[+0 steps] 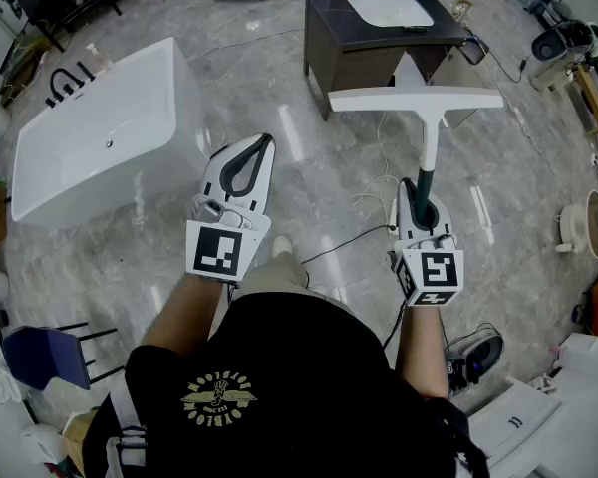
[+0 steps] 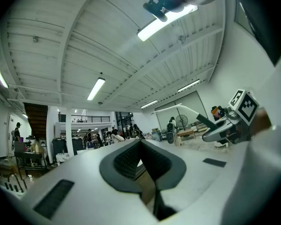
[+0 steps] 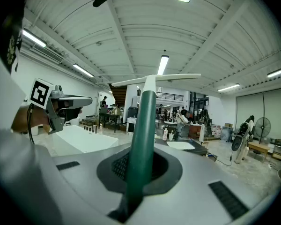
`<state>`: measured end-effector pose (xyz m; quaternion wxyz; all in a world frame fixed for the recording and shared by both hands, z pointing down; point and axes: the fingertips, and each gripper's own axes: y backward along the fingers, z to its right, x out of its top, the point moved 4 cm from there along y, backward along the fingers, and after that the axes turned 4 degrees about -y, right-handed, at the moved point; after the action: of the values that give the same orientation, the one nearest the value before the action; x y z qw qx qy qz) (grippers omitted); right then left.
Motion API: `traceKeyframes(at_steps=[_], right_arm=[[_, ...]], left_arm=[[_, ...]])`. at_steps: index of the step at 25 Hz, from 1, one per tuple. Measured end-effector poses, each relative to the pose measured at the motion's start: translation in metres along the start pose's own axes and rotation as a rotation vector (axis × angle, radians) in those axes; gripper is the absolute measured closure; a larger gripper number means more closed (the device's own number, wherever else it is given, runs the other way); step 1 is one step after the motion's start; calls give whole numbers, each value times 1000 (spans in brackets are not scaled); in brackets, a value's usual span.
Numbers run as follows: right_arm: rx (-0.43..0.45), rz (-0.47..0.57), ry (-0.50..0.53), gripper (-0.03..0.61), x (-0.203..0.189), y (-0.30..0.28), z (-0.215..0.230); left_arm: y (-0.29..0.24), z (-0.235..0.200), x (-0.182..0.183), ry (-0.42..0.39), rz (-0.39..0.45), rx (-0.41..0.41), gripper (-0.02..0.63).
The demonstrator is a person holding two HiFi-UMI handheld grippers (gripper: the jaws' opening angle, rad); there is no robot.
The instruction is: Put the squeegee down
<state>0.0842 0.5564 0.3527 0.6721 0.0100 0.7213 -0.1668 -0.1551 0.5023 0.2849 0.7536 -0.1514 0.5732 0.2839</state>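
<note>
The squeegee has a white T-shaped blade, a white neck and a dark green handle. My right gripper is shut on that green handle and holds the squeegee out in front, blade end away from me, above the marble floor. In the right gripper view the blade crosses the top of the handle. My left gripper is level beside it on the left, jaws shut with nothing between them. In the left gripper view its dark pads meet, and the squeegee shows at the right.
A white bathtub stands at the left. A dark vanity with a white basin is straight ahead beyond the squeegee. Cables run over the marble floor. A blue chair is at lower left and a shoe at lower right.
</note>
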Motion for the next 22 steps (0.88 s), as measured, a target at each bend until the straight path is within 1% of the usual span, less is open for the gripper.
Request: traceKeyframes(at_steps=[6, 10, 15, 19, 22], right_arm=[[13, 1, -2, 551, 0, 9, -8], [13, 9, 0, 551, -6, 6, -17], [38, 12, -3, 551, -5, 8, -13], [52, 16, -1, 551, -5, -6, -19], [53, 15, -5, 551, -5, -8, -19]], left_arm=[[12, 3, -2, 11, -20, 1, 591], [18, -4, -10, 4, -16, 0, 591], [21, -3, 1, -13, -10, 17, 591], [20, -12, -10, -11, -31, 25, 591], [17, -12, -13, -7, -46, 18, 591]])
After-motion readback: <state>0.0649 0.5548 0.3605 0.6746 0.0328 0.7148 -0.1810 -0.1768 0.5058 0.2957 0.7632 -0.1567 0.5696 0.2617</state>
